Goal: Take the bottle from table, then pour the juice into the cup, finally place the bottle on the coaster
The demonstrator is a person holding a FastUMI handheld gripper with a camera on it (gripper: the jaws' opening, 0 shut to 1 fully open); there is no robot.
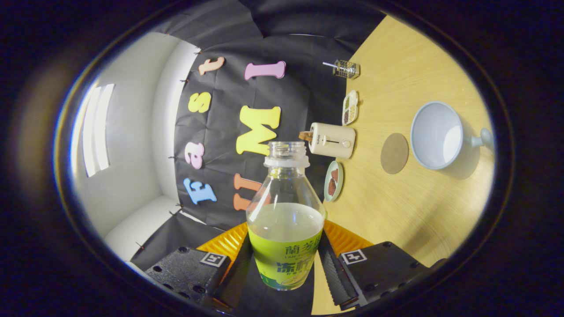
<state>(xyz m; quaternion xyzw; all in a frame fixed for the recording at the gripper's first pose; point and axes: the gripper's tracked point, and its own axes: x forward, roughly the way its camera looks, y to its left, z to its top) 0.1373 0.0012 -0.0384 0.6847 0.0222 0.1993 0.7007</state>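
My gripper is shut on a clear bottle with a yellow-green label, one finger pressing each side of its lower body. The bottle has no cap and is about half full of pale juice, its open neck reaching ahead of the fingers. The whole scene looks rolled on its side, with the wooden table to the right of the bottle. On the table beyond the fingers lies a round brown coaster. Right beside it stands a white cup with nothing inside, its handle on the side away from the coaster.
Near the booth's wall stand a cream toaster, a small plate of brown food, a divided snack tray and a clear glass holder. A white wall with a bright window is off to the left.
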